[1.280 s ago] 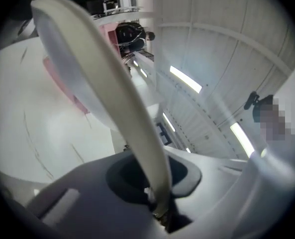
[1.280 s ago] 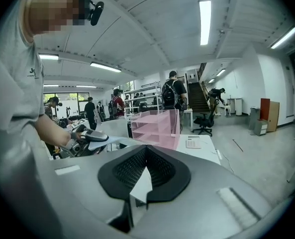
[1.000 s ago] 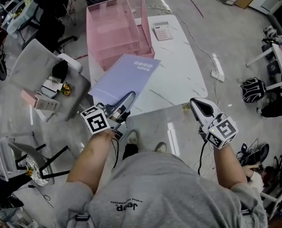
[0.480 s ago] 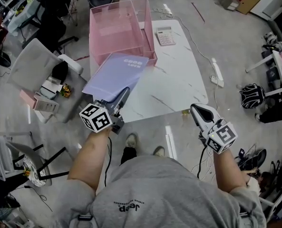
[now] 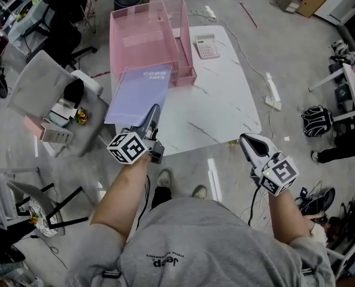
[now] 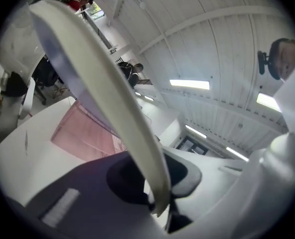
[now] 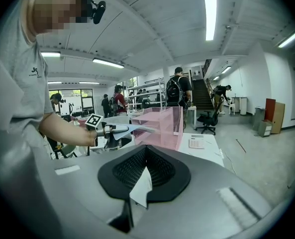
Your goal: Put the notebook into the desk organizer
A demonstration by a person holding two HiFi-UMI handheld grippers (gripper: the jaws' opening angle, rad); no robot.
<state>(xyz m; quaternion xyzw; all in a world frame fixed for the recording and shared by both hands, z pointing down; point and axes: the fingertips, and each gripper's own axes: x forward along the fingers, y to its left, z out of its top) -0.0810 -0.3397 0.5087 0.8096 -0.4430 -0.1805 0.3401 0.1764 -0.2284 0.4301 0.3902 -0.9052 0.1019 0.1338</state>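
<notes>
**Notebook in left gripper, at the organizer's front, not in yet**

- Table (image 5: 225, 100): white, marbled top. The person stands at its near edge.
- Desk organizer (image 5: 144, 40): pink, see-through, sits at the table's far left corner. Its compartments look empty from the head view.
- Notebook (image 5: 135, 94): lavender cover, held roughly flat in the air over the table's left edge. In the head view its far end overlaps the organizer's front left corner. In the right gripper view its far end sits right at the pink front wall (image 7: 162, 126). Can't tell if it touches.
- Left gripper (image 5: 155, 109): clamped on the notebook's near edge, pointing about level toward the organizer. Its own view shows the cream page edge (image 6: 112, 98) pinched between the jaws, with the pink organizer (image 6: 87, 136) beyond it.
- Right gripper (image 5: 244, 137): jaws together, nothing in them. It is held off the table's near right corner, well apart from the notebook, tilted a bit down.
- Calculator (image 5: 206, 45): pink-and-white, lies flat on the table just right of the organizer.
- Grey chair (image 5: 39, 82) stands left of the table with small items on its seat.
</notes>
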